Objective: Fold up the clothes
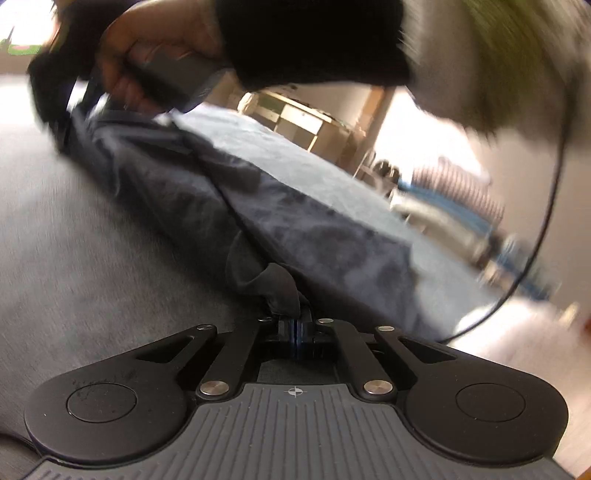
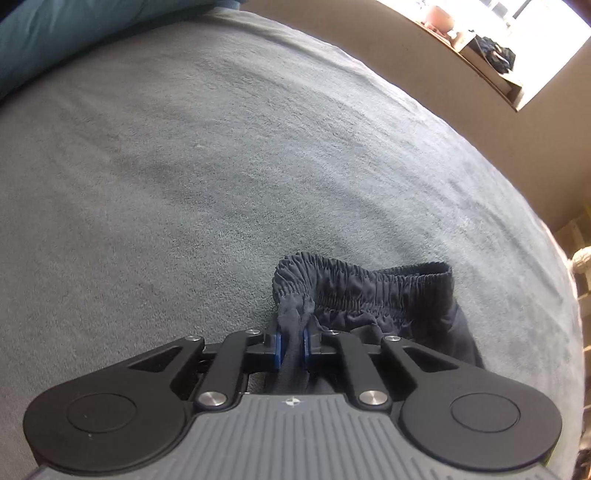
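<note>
on the grey fleece blanket (image 2: 221,155) that covers the bed, a pair of dark navy trousers (image 1: 258,199) lies stretched out between the two grippers. in the left wrist view the left gripper (image 1: 295,328) has its jaws clenched tight on a bunched bit of the dark cloth, which puckers up just ahead of the blue pads; from there the fabric runs away across the blanket in a long creased band toward the upper left of that view. at the far end of the band a hand (image 1: 147,62) grips the grey handle of the other gripper, with a black sleeve (image 1: 314,40) behind it; this part of the picture is blurred, so the far end of the garment is hard to read there. a thin black cable (image 1: 546,206) curves down the right side, and pale wooden furniture (image 1: 303,118) stands beyond the bed.

in the right wrist view the right gripper (image 2: 291,345) is closed on the trousers at the gathered elastic waistband (image 2: 354,284), a twist of cloth squeezed between the blue pads (image 2: 279,345) and passing back between the fingers. the waistband stands up in a ruffled loop just in front of and to the right of the jaws, resting on the blanket. a teal pillow or cover (image 2: 74,33) lies at the upper left edge, and a bright window ledge (image 2: 491,51) shows at the upper right.
</note>
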Motion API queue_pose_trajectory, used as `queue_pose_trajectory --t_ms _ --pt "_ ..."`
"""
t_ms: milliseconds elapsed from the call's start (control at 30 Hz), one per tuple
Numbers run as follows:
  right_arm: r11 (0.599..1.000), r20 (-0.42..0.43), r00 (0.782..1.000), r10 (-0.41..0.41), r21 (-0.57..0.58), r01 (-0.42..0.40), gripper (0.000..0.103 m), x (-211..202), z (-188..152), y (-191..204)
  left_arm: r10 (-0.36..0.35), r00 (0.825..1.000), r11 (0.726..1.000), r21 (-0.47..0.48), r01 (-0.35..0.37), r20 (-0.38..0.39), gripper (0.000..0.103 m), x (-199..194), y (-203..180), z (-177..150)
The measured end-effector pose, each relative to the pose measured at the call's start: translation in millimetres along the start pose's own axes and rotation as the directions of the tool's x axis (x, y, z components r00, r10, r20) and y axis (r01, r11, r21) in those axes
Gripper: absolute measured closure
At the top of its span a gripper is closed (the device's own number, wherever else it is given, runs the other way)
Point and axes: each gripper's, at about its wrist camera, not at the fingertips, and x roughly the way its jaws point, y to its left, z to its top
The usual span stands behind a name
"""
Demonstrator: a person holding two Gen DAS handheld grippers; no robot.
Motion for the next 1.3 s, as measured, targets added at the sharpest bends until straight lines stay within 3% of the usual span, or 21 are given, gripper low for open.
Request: queue_pose_trajectory --t_ms 167,233,300,367,433,600,733,867,933,1033,1133,1200,1300 --pt "0.999 0.025 1.000 0.015 0.028 -0.016 0.089 -3 -4 0 0.029 0.999 1.000 -0.008 -0.029 -0.020 0.103 4 -1 -3" --pt "0.995 0.043 0.996 0.076 0.059 -0.079 0.067 -6 -6 -8 0.049 0.998 0.999 0.017 -0.048 -0.028 0.103 3 -4 -3" --pt "0.980 0.084 0.986 0.147 0.120 -0.157 0.057 -18 -10 -22 0.063 0.997 0.997 0.037 -0.062 -0.038 0.103 0 -7 -3" --pt "0.961 0.137 0.975 0.177 0.189 -0.202 0.056 -37 -19 -42 0.076 0.996 0.996 0.057 -0.074 -0.048 0.101 -3 -9 -3" --pt "0.932 0.191 0.962 0.196 0.270 -0.243 0.055 -61 -35 -68 0.078 0.996 0.996 0.057 -0.075 -0.051 0.091 -10 -9 -3" --pt "0.823 0.301 0.935 0.188 0.472 -0.317 0.054 -123 -102 -137 0.057 0.996 0.997 0.062 -0.053 -0.069 0.074 -23 -8 -2" --pt "0.760 0.278 0.955 0.108 0.596 -0.259 0.054 -147 -174 -168 0.043 0.993 0.995 0.096 -0.033 -0.108 0.071 -34 -9 -2" --pt "0.704 0.215 0.971 0.103 0.674 -0.224 0.057 -139 -230 -176 0.064 0.992 0.995 0.086 -0.055 -0.111 0.071 -49 -3 8" --pt "0.676 0.194 0.971 0.142 0.698 -0.238 0.061 -130 -250 -170 0.085 0.992 0.995 0.068 -0.079 -0.093 0.071 -54 1 16" --pt "0.681 0.144 0.969 0.200 0.690 -0.244 0.061 -117 -274 -149 0.131 0.990 0.990 0.050 -0.128 -0.047 0.071 -52 4 31" --pt "0.759 0.018 0.982 0.190 0.631 -0.159 0.061 -104 -295 -123 0.177 0.984 0.984 0.030 -0.177 -0.002 0.071 -49 8 45" --pt "0.797 -0.009 0.986 0.164 0.591 -0.128 0.061 -102 -306 -112 0.156 0.988 0.986 0.049 -0.156 0.004 0.071 -35 3 53" --pt "0.788 0.024 0.989 0.146 0.602 -0.131 0.061 -114 -304 -116 0.115 0.991 0.988 0.113 -0.108 -0.061 0.071 -2 -10 52"
